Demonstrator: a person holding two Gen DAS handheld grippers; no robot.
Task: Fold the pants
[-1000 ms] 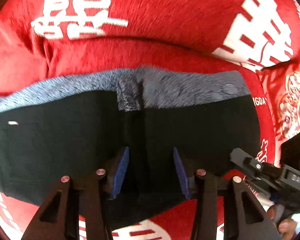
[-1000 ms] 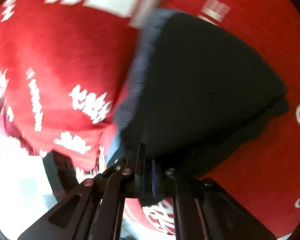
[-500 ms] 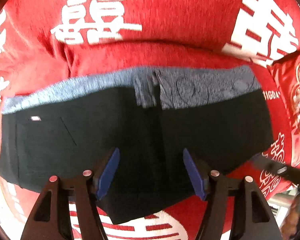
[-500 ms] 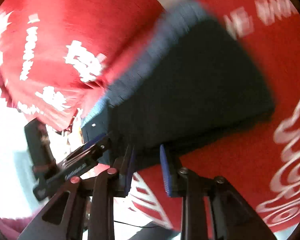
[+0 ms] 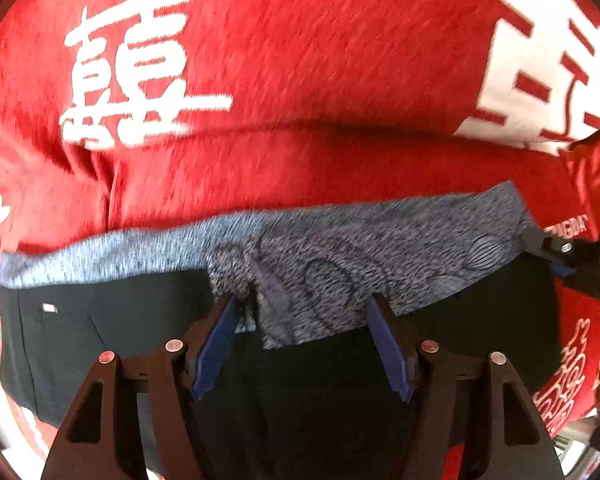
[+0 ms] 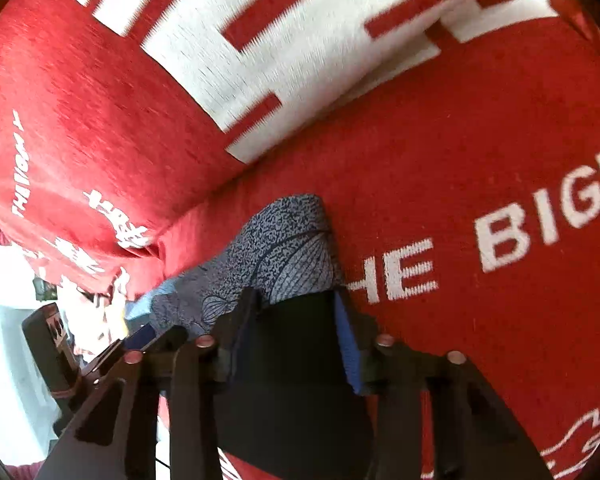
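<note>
Black pants (image 5: 112, 332) with a grey-blue patterned waistband (image 5: 380, 256) lie folded across a red blanket (image 5: 300, 60). My left gripper (image 5: 302, 350) is open, its blue pads straddling the middle of the pants just below the waistband. My right gripper (image 6: 290, 332) is open over the right end of the pants (image 6: 300, 360), with the waistband corner (image 6: 288, 240) just beyond its fingertips. The right gripper also shows at the right edge of the left wrist view (image 5: 572, 264).
The red blanket (image 6: 460, 160) with white characters and lettering covers the surface and rises in a fold behind the pants. A red patterned cushion (image 5: 592, 168) lies at the right. The blanket's edge and a bright floor (image 6: 4, 320) show at the lower left of the right wrist view.
My right gripper let go of the pants edge, opened, and moved to the right end of the pants. My left gripper stayed open and moved forward to the waistband.
</note>
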